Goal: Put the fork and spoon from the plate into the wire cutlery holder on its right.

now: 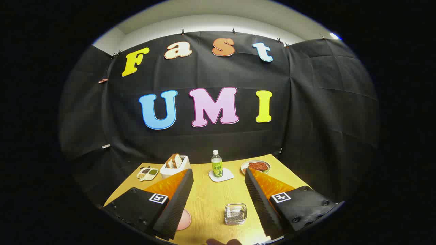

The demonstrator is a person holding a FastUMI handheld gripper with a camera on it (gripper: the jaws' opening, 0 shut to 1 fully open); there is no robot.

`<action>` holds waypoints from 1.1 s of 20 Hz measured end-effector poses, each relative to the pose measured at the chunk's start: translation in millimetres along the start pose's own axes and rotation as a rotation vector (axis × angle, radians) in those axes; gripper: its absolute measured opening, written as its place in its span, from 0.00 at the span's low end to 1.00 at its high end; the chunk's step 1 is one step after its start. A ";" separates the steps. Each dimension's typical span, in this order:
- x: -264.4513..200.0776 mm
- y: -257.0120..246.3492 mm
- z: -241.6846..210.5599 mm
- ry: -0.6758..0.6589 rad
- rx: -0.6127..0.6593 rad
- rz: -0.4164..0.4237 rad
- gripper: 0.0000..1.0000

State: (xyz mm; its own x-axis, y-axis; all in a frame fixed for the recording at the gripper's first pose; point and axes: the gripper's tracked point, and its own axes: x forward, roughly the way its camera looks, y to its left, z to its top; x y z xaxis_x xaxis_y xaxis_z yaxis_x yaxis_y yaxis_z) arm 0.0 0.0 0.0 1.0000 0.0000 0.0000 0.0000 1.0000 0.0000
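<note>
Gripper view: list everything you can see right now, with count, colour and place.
table: one, yellow wood, under everything
wire cutlery holder: one, silvery, between the fingers
plate: one, pink, partly behind a finger
bottle: one, clear with green label, on a white coaster beyond the fingers
toaster: one, white, bread slices in it
divided dish: one, pale, beside the toaster
plate of red food: one, far side
gripper: one, fingers wide apart, holding nothing

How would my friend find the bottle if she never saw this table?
Look at the yellow table, beyond the open gripper. The bottle stands upright on a white coaster, between the toaster and the food plate. It is the only clear, white-capped, green-labelled thing.
</note>
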 end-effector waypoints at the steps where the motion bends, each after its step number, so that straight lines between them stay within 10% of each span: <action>1: -0.6 0.2 -0.6 0.004 -0.002 0.001 0.94; 22: 4.2 -6.7 -8.3 0.038 0.023 -0.007 0.98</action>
State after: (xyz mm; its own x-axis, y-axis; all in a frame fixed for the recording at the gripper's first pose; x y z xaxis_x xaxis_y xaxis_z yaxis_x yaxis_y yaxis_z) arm 4.2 -6.7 -8.3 0.9993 -0.0062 -0.0377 0.0070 0.9997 0.0225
